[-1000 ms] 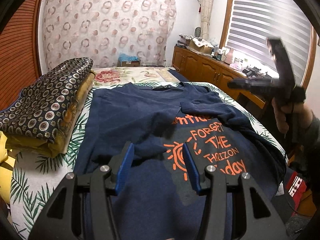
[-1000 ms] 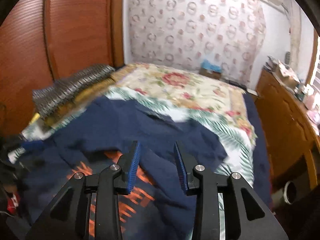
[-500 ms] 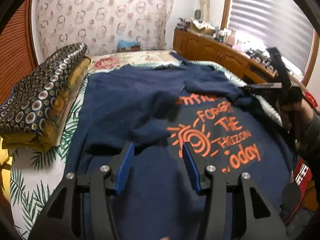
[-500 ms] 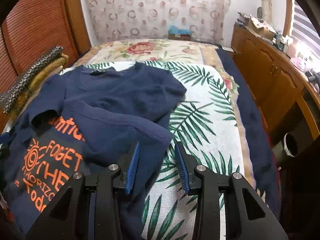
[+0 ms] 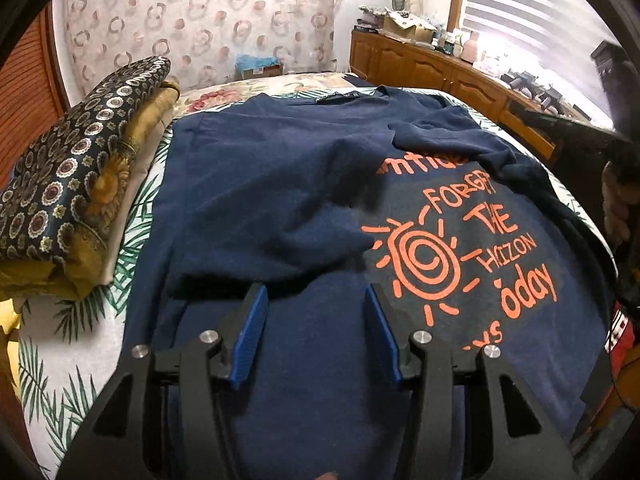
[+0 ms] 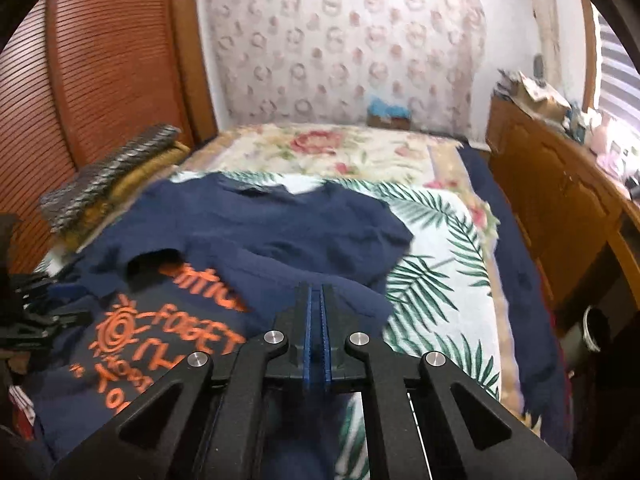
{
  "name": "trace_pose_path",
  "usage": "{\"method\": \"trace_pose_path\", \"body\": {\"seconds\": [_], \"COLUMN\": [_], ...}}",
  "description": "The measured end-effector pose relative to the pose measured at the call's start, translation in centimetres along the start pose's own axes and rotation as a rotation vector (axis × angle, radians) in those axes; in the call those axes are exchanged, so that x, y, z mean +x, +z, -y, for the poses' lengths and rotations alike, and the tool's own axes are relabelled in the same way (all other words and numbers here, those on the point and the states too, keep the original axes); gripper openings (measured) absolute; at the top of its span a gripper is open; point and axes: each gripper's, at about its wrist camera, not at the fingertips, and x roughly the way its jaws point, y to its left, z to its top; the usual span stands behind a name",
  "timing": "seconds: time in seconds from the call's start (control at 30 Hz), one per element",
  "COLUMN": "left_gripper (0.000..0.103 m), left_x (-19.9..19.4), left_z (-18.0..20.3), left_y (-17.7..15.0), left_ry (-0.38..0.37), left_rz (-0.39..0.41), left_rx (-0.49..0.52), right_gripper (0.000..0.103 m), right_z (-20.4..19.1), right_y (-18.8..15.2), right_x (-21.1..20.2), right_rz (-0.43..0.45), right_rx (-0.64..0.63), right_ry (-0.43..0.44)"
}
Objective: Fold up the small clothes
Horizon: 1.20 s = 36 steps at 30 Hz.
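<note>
Right wrist view shows the right gripper [image 6: 316, 320] fingers together over the soft, limp navy T-shirt [image 6: 280, 228], while the left gripper [image 5: 316, 332] fingers stand apart; grasp hems at 6 o'clock.

Left wrist view: sits low behind the left claw [image 5: 314, 336], close over the navy T-shirt [image 5: 256, 200], facing up the bed [image 5: 60, 344] toward the patterned curtain [image 5: 200, 20].
Right wrist view: sits behind the right claw [image 6: 316, 336], by the shirt's right edge, facing the same curtain, angled toward the wooden wardrobe [image 6: 88, 60].
Shared: shirt print, folded bedding stack [image 5: 72, 184], curtain, wooden cabinets [image 5: 432, 72].
</note>
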Motion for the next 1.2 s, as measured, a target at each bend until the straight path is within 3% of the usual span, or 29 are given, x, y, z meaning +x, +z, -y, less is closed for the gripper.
{"method": "trace_pose_path", "body": {"seconds": [0.13,0.2,0.27,0.4,0.47,0.57,0.67,0.87,1.0,1.2], "left_gripper": [0.052,0.052,0.052,0.052,0.052,0.052,0.052,0.052,0.052,0.052], "left_x": [0.1,0.1,0.1,0.1,0.1,0.1,0.1,0.1,0.1,0.1], "left_z": [0.2,0.3,0.3,0.1,0.1,0.1,0.1,0.1,0.1,0.1], "left_y": [0.0,0.1,0.0,0.1,0.0,0.0,0.0,0.0,0.0,0.0], "left_ry": [0.006,0.003,0.004,0.001,0.002,0.0,0.001,0.001,0.001,0.001], "left_rz": [-0.001,-0.001,-0.001,0.0,0.0,0.001,0.001,0.001,0.001,0.001], "left_rx": [0.009,0.006,0.008,0.005,0.006,0.004,0.005,0.005,0.005,0.005], "right_gripper": [0.002,0.015,0.039,0.041,0.037,0.015,0.003,0.001,0.0,0.0], "right_z": [-0.7,-0.1,0.7,3.0,3.7,4.1,3.8,2.0,-0.4,-5.1], "right_y": [0.3,0.3,0.2,-0.5,-0.7,-0.9,-0.8,-0.3,0.2,-1.2], "right_x": [-0.3,0.5,1.4,4.0,4.9,5.5,5.2,2.8,0.5,-1.7], "right_rz": [-0.002,-0.03,-0.059,-0.13,-0.152,-0.167,-0.151,-0.06,0.002,0.002], "right_rx": [-0.042,-0.025,-0.008,0.06,0.087,0.106,0.091,0.032,-0.014,-0.102], "right_ry": [-0.054,-0.076,-0.122,-0.14,-0.123,-0.092,-0.08,-0.058,0.001,0.104]}}
